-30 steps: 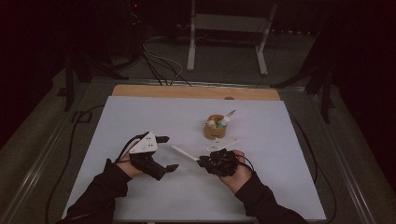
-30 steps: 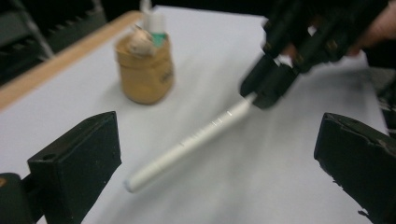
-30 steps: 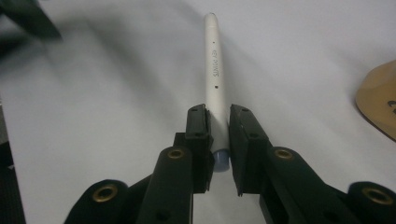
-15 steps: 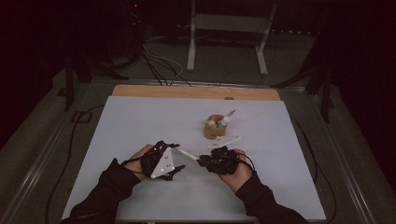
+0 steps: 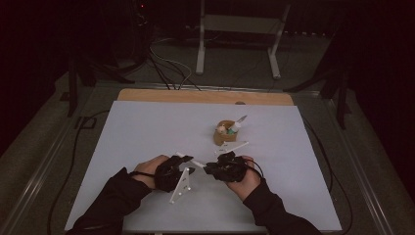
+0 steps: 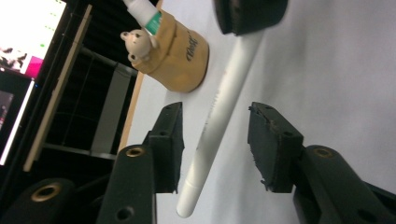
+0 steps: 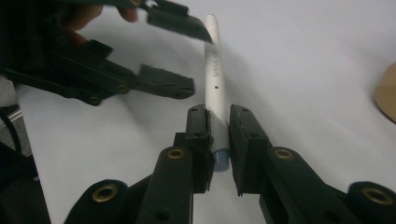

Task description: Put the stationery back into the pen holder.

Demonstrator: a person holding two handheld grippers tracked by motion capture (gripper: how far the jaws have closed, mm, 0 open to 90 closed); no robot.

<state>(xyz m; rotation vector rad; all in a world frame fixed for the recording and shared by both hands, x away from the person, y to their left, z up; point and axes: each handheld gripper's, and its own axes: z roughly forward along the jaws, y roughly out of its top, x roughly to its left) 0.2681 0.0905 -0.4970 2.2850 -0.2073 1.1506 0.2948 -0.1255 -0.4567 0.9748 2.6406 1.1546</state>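
Note:
A white pen [image 7: 214,65] is held level over the white table [image 5: 147,127], with my right gripper [image 7: 219,116] shut on its blue-tipped end. My left gripper [image 6: 215,112] straddles the pen's [image 6: 219,116] other end; its jaws have just been closing, and a gap shows on each side of the pen. In the high view both grippers meet near the front middle, the left gripper [image 5: 188,165] left of the right gripper [image 5: 209,169], with the pen [image 5: 192,160] between them. A tan holder [image 5: 224,136] with a small bear [image 6: 137,44] and a white tube [image 6: 144,11] stands behind them.
The table's far edge is a wooden strip [image 5: 205,96]. Cables [image 5: 73,161] trail along the floor on the left, and a metal stand [image 5: 240,29] rises beyond the table. The holder [image 6: 180,56] is close behind the pen.
My left hand has moved right and down to the pen's free end and rolled over. Its jaws have narrowed around the pen. The right hand has kept still.

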